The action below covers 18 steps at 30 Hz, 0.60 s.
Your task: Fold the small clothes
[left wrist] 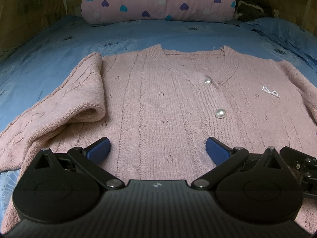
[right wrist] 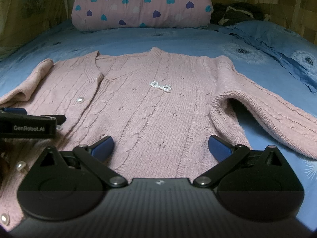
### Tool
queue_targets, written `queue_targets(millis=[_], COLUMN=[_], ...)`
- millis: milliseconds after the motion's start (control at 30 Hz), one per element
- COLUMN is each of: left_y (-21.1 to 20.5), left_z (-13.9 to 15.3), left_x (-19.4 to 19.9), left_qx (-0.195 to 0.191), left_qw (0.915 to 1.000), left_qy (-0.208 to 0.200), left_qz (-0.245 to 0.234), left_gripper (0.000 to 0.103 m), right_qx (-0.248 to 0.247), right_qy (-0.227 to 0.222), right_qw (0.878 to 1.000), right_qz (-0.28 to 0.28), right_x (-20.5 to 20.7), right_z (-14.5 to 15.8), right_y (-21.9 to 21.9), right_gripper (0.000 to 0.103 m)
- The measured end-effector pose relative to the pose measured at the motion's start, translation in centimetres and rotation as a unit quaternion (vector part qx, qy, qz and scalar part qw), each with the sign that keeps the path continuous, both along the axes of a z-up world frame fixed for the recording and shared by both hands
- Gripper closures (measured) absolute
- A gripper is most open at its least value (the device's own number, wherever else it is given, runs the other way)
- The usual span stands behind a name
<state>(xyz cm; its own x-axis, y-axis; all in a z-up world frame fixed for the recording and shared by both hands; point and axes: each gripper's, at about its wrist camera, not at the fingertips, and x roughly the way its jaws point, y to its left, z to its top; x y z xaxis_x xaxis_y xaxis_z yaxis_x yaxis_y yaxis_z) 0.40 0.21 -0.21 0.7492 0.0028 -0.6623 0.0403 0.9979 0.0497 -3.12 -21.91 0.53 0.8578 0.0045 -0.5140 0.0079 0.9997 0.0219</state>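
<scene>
A pink knitted cardigan point(left wrist: 158, 103) point(right wrist: 150, 107) with pearl buttons point(left wrist: 220, 113) and a small bead bow point(right wrist: 160, 86) lies face up on the blue bedsheet point(left wrist: 59, 45), neckline away from me. Its left sleeve point(left wrist: 59, 107) bends outward and down; its right sleeve point(right wrist: 267, 115) stretches off to the right. My left gripper point(left wrist: 158, 145) hovers open over the lower left front panel, nothing between its blue pads. My right gripper point(right wrist: 160, 144) is open above the lower right panel, also empty. The left gripper's body point(right wrist: 29, 128) shows at the right wrist view's left edge.
A rolled pink quilt with hearts point(left wrist: 158, 0) point(right wrist: 142, 6) lies across the head of the bed. A dark fuzzy item point(right wrist: 233, 13) sits beside it on the right. A blue pillow point(right wrist: 281, 47) lies at the far right. Wooden walls flank the bed.
</scene>
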Motion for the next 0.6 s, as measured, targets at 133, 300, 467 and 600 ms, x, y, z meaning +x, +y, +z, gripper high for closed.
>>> queue_targets(millis=[133, 300, 467, 600], left_y=[-0.2, -0.1, 0.0, 0.7], left_z=[0.1, 0.1, 0.4, 1.1], left_x=[-0.3, -0.3, -0.1, 0.1], left_qx=[-0.001, -0.004, -0.006, -0.014], left_qw=[1.0, 1.0, 1.0, 0.9997], left_qy=[-0.001, -0.001, 0.007, 0.019], left_qz=[0.0, 0.0, -0.003, -0.01], left_gripper=[0.0, 0.0, 0.0, 0.0], right_qx=[0.001, 0.006, 0.005, 0.017], right_qy=[0.0, -0.003, -0.005, -0.005], right_qw=[1.0, 1.0, 1.0, 0.999], right_qz=[0.0, 0.001, 0.003, 0.029], right_x=[0.2, -0.1, -0.6, -2.2], right_z=[0.0, 0.0, 0.3, 1.2], right_y=[0.1, -0.1, -0.1, -0.6], right_gripper=[0.0, 0.0, 0.0, 0.0])
